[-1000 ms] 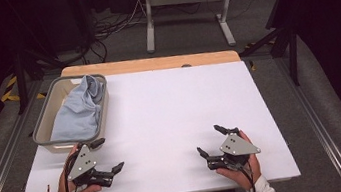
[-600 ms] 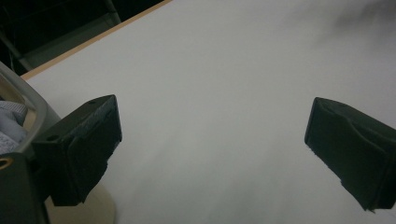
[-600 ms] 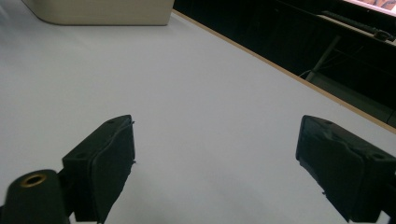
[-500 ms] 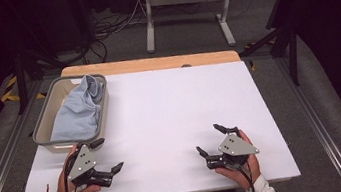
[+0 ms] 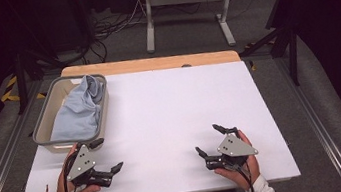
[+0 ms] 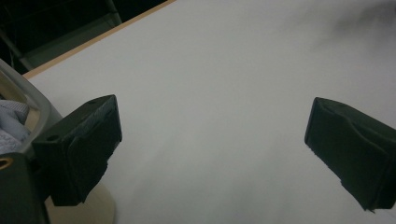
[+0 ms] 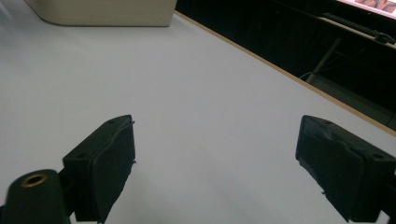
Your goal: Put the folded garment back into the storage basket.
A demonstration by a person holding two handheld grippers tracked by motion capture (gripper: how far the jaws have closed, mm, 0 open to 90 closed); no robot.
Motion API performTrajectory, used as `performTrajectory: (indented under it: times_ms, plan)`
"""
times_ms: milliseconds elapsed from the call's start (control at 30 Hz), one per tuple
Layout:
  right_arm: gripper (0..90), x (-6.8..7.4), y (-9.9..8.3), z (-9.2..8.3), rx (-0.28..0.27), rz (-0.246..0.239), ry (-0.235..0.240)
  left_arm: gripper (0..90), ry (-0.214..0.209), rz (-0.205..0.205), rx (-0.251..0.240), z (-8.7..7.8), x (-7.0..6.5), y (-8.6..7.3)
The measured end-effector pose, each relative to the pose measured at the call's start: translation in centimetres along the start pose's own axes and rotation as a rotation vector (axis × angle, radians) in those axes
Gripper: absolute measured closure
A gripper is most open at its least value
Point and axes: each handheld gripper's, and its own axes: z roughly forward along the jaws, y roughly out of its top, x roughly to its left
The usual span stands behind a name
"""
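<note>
One blue cloth [image 5: 81, 110], heaped in grey bin [image 5: 42, 128] at surface's [image 5: 175, 110] ten o'clock. Left gripper [image 5: 106, 156] nearer, bin just at its twelve; right gripper [image 5: 210, 140] well apart. Both fingers spread, empty.

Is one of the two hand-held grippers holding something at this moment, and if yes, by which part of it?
Nothing is held. The left hand-held gripper and the right hand-held gripper both have open, empty jaws above the table. The blue cloth lies untouched in the bin.

Table [image 5: 171, 116] middle open; bin [image 5: 43, 136] with cloth [image 5: 80, 111] blocks far-left corner.
</note>
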Motion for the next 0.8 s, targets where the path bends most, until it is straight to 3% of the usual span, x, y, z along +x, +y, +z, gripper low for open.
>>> performTrajectory:
  times_ms: [800]
  plan:
    - [12.4, -0.12, -0.02, 0.14, 0.006, 0.003, 0.000, 4.9, -0.007, -0.001, 0.005, 0.28, 0.00, 0.10]
